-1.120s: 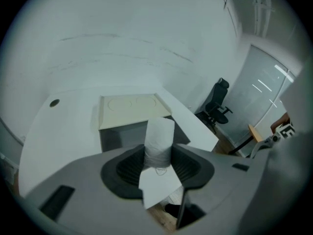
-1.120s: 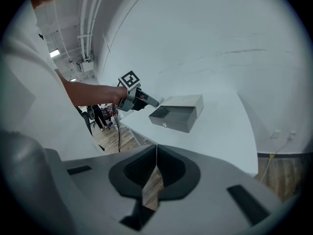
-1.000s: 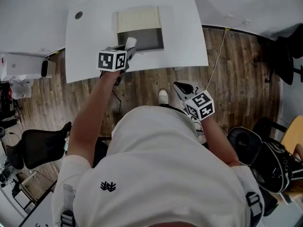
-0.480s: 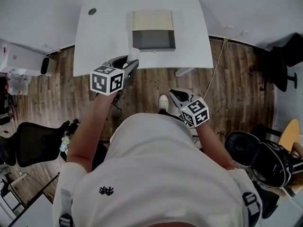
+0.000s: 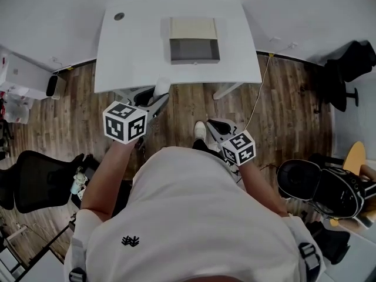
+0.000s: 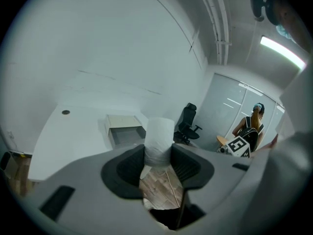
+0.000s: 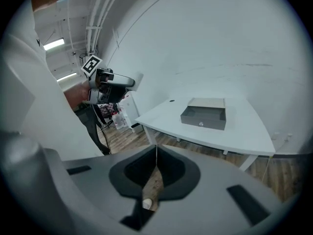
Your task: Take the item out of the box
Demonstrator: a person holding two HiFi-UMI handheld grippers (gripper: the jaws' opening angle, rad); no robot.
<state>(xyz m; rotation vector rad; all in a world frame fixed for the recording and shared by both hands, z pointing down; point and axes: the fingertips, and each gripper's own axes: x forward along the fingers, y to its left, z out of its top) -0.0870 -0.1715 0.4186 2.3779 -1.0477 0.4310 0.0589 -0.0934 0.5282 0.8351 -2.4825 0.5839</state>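
Gripping roll [image 6: 159, 137] in left gripper [image 5: 155, 97], backed away from box [image 5: 194, 49]. Held right gripper [image 7: 156, 155] clenched, empty. Judged removal done.

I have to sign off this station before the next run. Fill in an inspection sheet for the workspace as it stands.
surface: white table, with a round dark hole near its far left corner.
job's things: box open on the table, nothing seen in its grey inside; white roll out of the box and off the table.
clutter: nothing seen on the table.
grippers: left gripper shut on the white roll, over the floor short of the table; right gripper shut, nothing between its jaws.
cables: one pale cable running from the wall across the wooden floor.
surroundings: black office chair at left, dark bag at right.
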